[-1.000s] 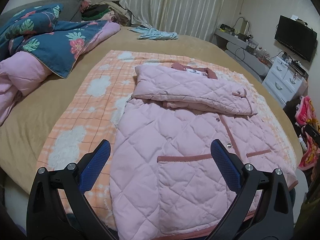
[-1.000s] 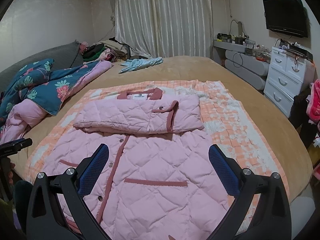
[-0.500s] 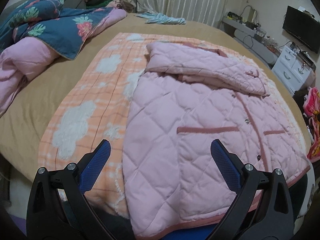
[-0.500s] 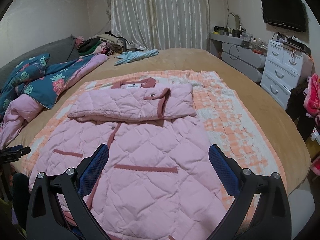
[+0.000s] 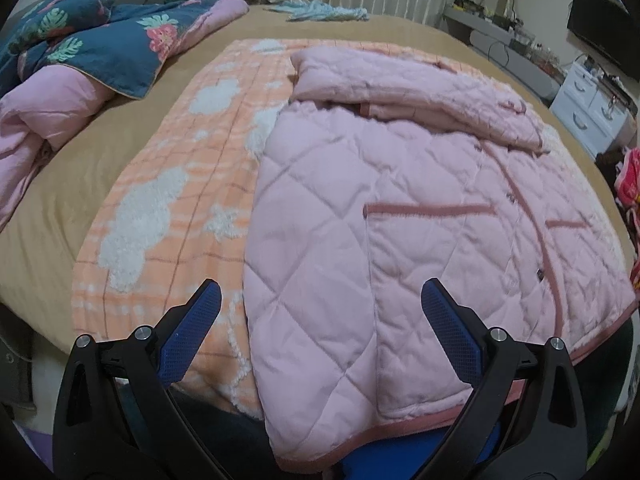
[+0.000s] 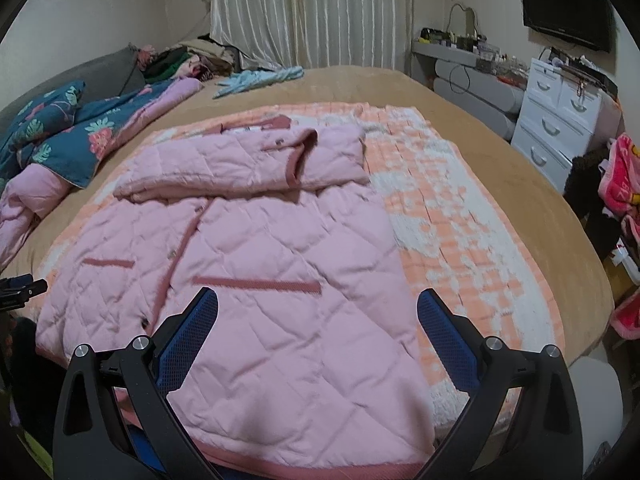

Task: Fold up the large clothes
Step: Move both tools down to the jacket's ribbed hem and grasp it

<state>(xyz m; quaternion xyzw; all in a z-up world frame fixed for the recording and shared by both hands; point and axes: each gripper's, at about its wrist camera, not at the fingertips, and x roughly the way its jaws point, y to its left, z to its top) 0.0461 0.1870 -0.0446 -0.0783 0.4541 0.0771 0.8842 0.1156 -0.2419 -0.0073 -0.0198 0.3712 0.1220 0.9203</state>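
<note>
A pink quilted jacket [image 5: 400,216] with dark pink trim lies front up on an orange and white checked blanket [image 5: 168,200] on the bed. Both sleeves are folded across its chest. My left gripper [image 5: 320,312] is open and empty, just above the jacket's near left hem corner. The jacket also shows in the right wrist view [image 6: 272,264]. My right gripper [image 6: 318,320] is open and empty, low over the jacket's near right hem. The blanket [image 6: 460,216] lies bare to the right of it.
A blue floral quilt [image 5: 92,36] and pink bedding [image 5: 48,104] are heaped at the bed's left. A light blue garment [image 6: 256,78] lies at the far end. White drawers [image 6: 556,120] and a TV [image 6: 564,4] stand on the right.
Both grippers have dropped lower and moved closer to the jacket's near hem; the left has shifted toward the left hem corner. Both stay open. The jacket has not moved.
</note>
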